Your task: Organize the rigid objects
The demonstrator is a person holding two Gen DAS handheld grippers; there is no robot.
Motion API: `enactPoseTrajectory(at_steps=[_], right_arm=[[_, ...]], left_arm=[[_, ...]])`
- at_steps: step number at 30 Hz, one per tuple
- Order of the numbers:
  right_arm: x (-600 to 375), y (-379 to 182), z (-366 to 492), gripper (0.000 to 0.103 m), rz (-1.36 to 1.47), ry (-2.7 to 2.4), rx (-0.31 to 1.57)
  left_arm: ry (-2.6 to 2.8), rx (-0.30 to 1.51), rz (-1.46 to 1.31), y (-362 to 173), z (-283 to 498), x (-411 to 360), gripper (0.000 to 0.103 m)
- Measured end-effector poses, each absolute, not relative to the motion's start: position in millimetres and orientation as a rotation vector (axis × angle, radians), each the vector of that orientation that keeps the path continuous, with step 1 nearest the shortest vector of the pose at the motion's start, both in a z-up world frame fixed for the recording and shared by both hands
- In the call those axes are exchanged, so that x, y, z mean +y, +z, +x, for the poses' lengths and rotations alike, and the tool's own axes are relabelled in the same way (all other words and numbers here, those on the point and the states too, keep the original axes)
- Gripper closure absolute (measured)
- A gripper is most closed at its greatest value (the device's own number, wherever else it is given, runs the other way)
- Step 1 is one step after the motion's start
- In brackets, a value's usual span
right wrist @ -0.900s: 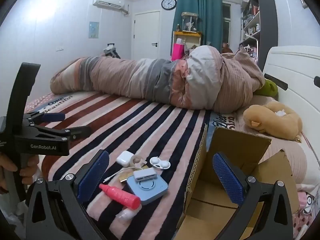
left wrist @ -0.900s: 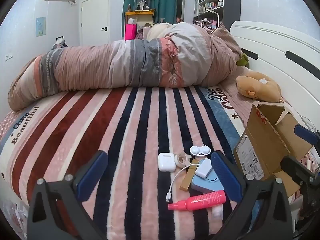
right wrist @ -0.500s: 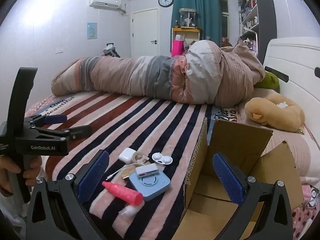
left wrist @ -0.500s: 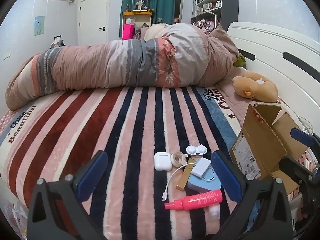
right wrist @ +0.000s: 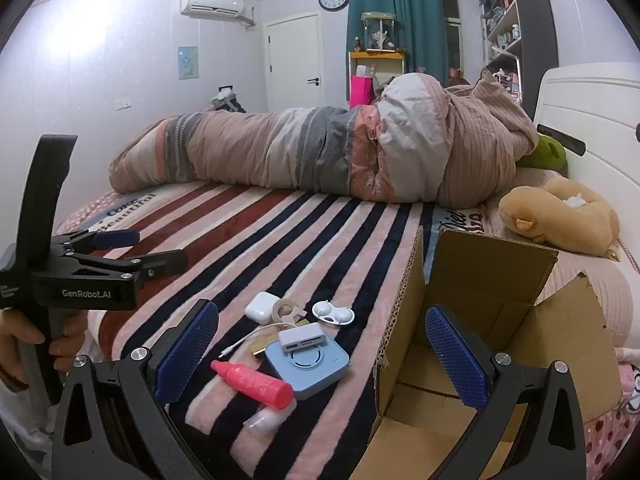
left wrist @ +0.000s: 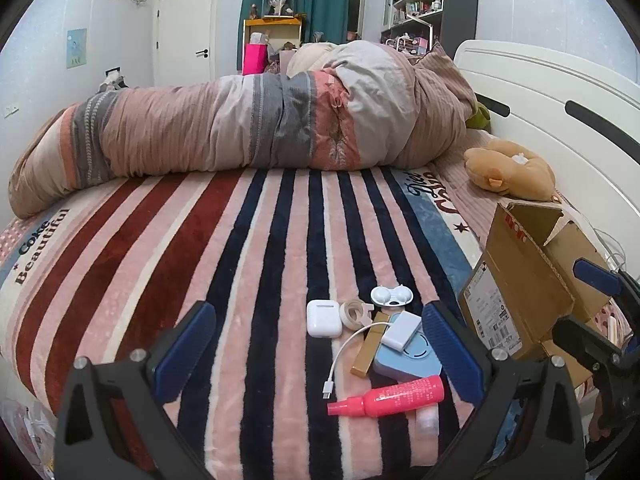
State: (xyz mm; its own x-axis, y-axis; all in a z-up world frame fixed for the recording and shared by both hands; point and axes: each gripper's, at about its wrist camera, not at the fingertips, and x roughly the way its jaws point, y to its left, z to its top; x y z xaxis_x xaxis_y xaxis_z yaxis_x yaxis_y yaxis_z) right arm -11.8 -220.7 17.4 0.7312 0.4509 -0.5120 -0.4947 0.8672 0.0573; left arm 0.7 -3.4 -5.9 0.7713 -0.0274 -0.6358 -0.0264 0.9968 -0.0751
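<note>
Landmark: cardboard box [right wrist: 492, 280], open, on the striped bed [left wrist: 160, 248]. Pink spray bottle [left wrist: 390, 397] lies flat just left of the box, long axis crosswise in my left view, nozzle pointing away from the box. Its clear cap [right wrist: 262, 420] lies loose beside it. Blue square device [right wrist: 308, 362] sits next to the box wall, with a white hub [right wrist: 301, 337] on top, a gold bar [left wrist: 370, 344] alongside, and an earbud case [left wrist: 323, 318], tape roll [left wrist: 352, 314] and lens case [left wrist: 391, 295] further from the box. My left gripper [left wrist: 316, 354] has its jaws spread, cluster ahead between them, nothing touched. My right gripper [right wrist: 322, 352] has its jaws spread too, straddling the box's near wall. A plush toy [right wrist: 560, 216] lies behind the box.
</note>
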Motion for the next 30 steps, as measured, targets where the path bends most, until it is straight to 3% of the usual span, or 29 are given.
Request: enactPoseTrajectory(at_steps=[30], right_arm=[[-226.9,24.9,-20.4,0.000,-0.105,0.528,0.509]], left_arm=[[-0.035,0.666,-0.091,-0.5,-9.1,-8.6,0.000]])
